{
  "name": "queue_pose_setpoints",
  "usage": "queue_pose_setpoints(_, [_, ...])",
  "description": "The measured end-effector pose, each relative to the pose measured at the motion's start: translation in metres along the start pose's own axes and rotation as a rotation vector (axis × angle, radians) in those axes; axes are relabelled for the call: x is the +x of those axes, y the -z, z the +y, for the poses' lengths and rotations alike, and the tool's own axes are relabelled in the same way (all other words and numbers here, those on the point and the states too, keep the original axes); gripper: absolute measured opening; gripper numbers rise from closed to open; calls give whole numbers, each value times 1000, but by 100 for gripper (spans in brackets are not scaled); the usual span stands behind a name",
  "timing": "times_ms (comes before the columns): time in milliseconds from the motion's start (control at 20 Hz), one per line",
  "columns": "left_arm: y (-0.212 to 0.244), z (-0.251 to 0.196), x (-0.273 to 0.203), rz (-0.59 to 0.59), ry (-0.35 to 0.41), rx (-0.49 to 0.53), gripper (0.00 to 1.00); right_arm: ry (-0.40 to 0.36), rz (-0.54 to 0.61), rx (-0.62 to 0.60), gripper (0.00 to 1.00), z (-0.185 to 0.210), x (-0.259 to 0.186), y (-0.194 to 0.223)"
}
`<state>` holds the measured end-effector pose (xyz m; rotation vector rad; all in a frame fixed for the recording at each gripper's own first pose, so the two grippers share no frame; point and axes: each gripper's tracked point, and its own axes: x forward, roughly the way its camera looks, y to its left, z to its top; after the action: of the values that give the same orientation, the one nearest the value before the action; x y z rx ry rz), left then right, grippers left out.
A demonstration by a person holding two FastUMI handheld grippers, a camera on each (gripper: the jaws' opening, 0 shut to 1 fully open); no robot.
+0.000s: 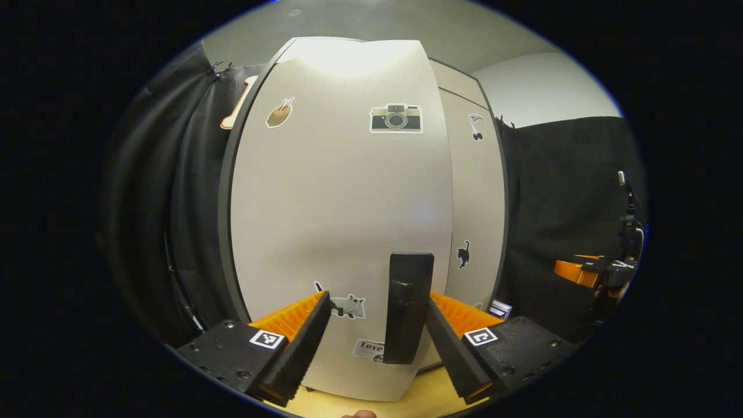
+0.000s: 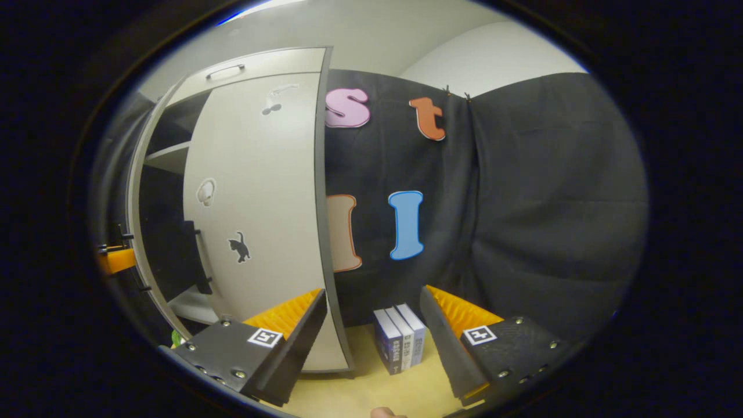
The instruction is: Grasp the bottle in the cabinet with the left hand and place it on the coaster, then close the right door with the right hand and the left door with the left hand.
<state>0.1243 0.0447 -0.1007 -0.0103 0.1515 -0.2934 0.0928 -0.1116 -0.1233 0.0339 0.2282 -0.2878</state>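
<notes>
Left door (image 1: 342,220) close ahead of left hand-held gripper (image 1: 377,331), blocking the forward path; black handle (image 1: 409,307) standing between the spread fingers, untouched. Right door (image 2: 261,220) near shut, left of right hand-held gripper (image 2: 371,342); narrow dark gap at its left edge. Small boxes (image 2: 400,345) on bench (image 2: 360,389) straight ahead between open fingers, cloth wall just behind. Bare bench nearer.
</notes>
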Motion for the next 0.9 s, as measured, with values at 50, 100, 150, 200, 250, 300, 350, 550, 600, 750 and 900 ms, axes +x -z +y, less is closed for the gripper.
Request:
queue_pose_setpoints(50, [0, -1, 4, -3, -5, 3, 100, 3, 2, 0, 97, 0, 1, 0])
queue_pose_setpoints(100, [-1, -1, 7, -8, -11, 6, 100, 6, 0, -1, 97, -2, 2, 0])
queue_pose_setpoints(150, [-1, -1, 11, -13, -18, 9, 100, 8, -1, -1, 97, -4, 2, 0])
queue_pose_setpoints(200, [-2, -2, 15, -14, -24, 12, 100, 9, -2, 0, 97, -8, 0, 0])
queue_pose_setpoints(250, [-2, -2, 20, -14, -28, 9, 100, 8, -2, 2, 98, -11, -1, 0])
queue_pose_setpoints(300, [-2, -3, 25, -11, -32, 1, 100, 8, -3, 3, 97, -11, -1, 0])
queue_pose_setpoints(350, [-2, -3, 30, -6, -33, -10, 100, 9, -4, 4, 97, -11, 0, -1])
queue_pose_setpoints(550, [0, -3, 48, 5, -44, -32, 100, 13, -3, 6, 97, -15, 0, 0])
queue_pose_setpoints(600, [0, -3, 54, 2, -55, -23, 100, 12, -3, 4, 97, -16, 1, 2])
queue_pose_setpoints(750, [-1, -3, 60, -4, -77, -6, 100, 18, -1, -7, 97, -19, 4, 2])
queue_pose_setpoints(900, [-1, -3, 66, -7, -84, 6, 100, 24, -1, -1, 97, -21, 8, 1])
